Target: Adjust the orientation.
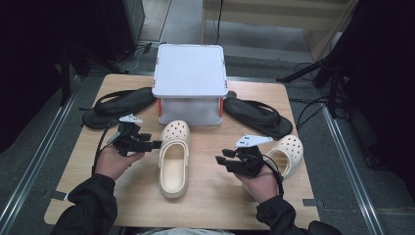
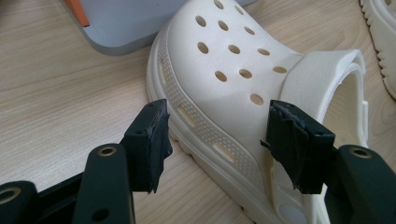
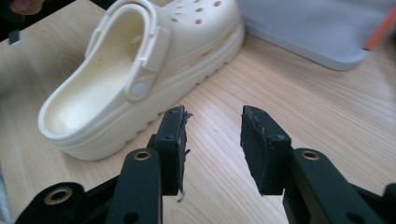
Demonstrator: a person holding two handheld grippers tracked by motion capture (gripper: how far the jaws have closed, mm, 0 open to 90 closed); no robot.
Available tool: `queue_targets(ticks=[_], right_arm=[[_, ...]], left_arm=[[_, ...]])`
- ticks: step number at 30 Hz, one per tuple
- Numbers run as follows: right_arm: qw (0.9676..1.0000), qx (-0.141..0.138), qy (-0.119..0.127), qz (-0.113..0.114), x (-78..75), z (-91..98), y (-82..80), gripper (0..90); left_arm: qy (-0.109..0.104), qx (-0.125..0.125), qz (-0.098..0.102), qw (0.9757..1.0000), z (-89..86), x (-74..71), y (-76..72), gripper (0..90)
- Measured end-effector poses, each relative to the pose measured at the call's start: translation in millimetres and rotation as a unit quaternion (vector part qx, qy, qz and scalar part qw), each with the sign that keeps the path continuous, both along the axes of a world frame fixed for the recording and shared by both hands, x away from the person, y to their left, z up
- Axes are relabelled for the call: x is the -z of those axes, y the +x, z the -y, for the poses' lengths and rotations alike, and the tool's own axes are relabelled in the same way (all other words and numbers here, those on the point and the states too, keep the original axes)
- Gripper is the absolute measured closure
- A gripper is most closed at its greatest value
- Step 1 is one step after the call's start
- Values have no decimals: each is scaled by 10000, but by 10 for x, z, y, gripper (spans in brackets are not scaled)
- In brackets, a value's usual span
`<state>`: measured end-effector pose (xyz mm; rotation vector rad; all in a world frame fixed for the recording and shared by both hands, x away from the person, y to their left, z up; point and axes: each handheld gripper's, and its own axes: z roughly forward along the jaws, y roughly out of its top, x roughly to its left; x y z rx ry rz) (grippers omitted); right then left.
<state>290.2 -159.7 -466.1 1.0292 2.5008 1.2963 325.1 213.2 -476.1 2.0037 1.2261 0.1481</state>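
On tabletop (image 1: 205, 186), cream clog (image 2: 224, 79) lies just beyond left gripper's (image 2: 224, 140) parted jaws.

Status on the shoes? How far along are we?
Looks done: one cream clog stands upright mid-table before the grey box. In hand: nothing. The left gripper is open beside that clog, and the right gripper is open over bare wood. Likely left: the second clog behind the right hand, plus both black sandals flanking the box.

Matt foam clog (image 1: 174, 157), wood-grain table (image 1: 210, 196)
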Motion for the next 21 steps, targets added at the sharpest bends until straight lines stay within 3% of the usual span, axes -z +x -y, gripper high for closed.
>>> queue_targets(ticks=[7,10,21], right_arm=[[9989,460,-78,14,-10,297,-55,598],[9968,782,-133,17,-4,493,-110,593],[9906,1361,-151,-69,1,905,-239,599]], left_arm=[[-79,69,-35,9999,14,-23,33,401],[-81,99,4,9999,25,-27,57,405],[-191,150,-3,9997,45,4,93,418]])
